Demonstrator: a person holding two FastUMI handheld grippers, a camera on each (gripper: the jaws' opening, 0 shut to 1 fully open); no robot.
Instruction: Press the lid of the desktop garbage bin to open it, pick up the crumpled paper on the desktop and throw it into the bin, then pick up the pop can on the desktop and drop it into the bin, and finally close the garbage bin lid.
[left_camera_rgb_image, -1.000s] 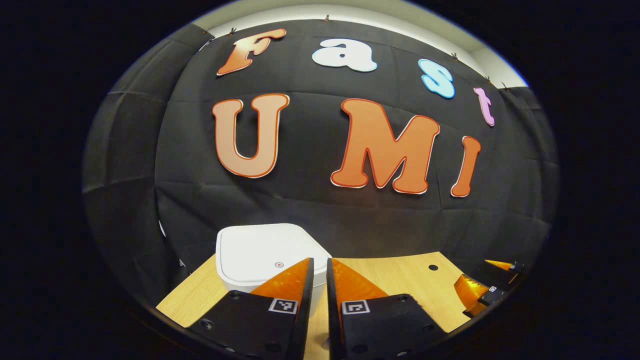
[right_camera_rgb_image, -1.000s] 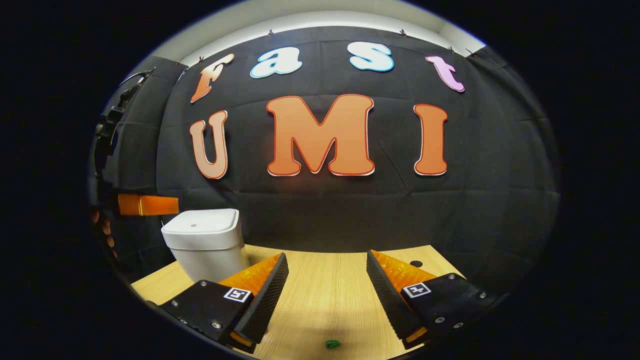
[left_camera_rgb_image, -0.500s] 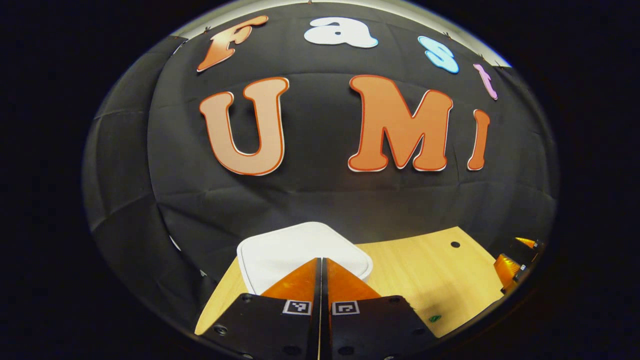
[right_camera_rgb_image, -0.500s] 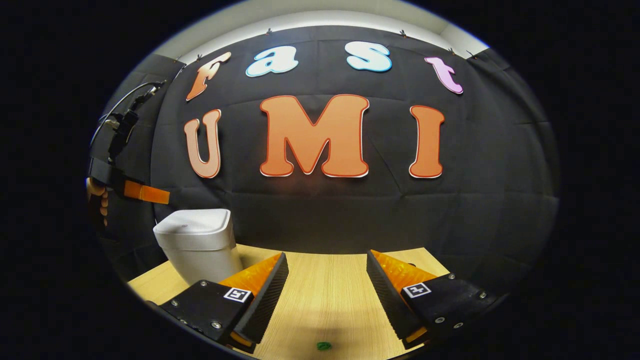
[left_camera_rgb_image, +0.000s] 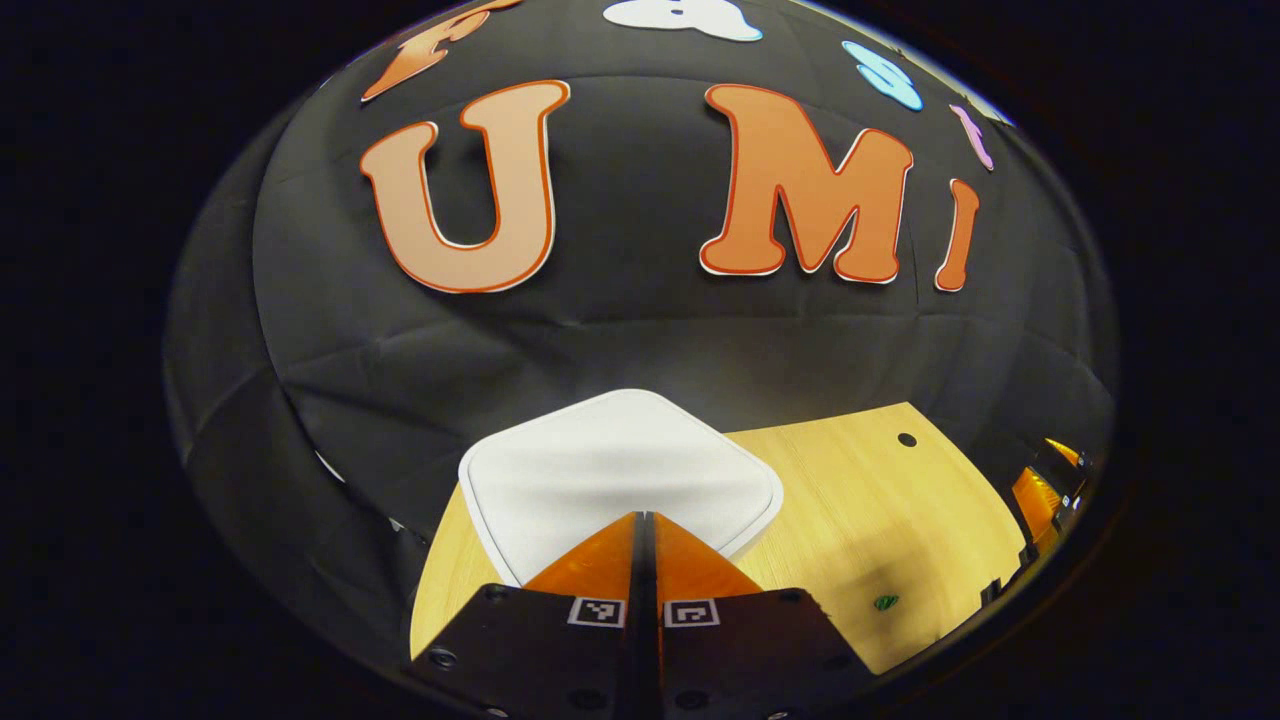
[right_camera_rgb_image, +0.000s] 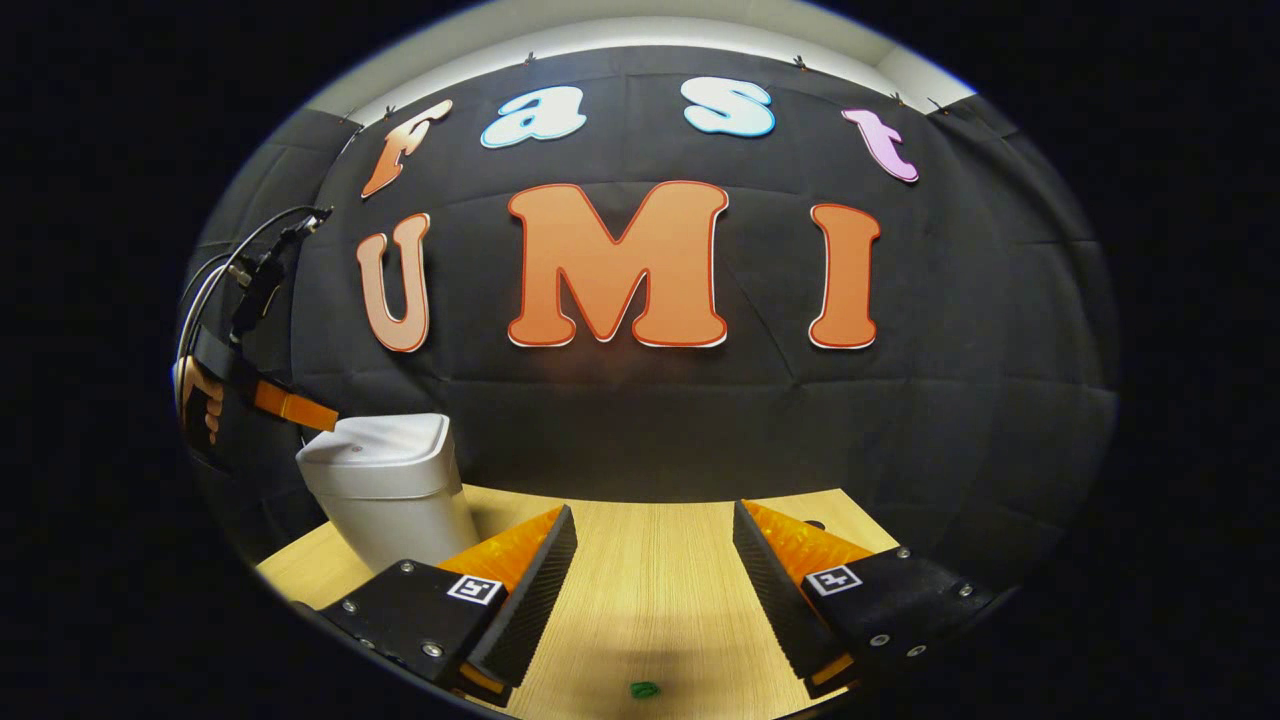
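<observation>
White bin lid (left_camera_rgb_image: 620, 470) right under the left tool (left_camera_rgb_image: 640, 530) in the left gripper view, fingers pressed together, nothing held, tips at its near edge. Over in the right gripper view: right tool (right_camera_rgb_image: 650, 550) spread wide, empty, bin (right_camera_rgb_image: 385, 485) off left, well apart.

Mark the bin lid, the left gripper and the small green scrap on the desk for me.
bin lid (left_camera_rgb_image: 610, 465), left gripper view, flat white top.
left gripper (left_camera_rgb_image: 642, 520), left gripper view, where its closed fingertips meet.
green scrap (right_camera_rgb_image: 644, 689), right gripper view, its middle, on the desk.
</observation>
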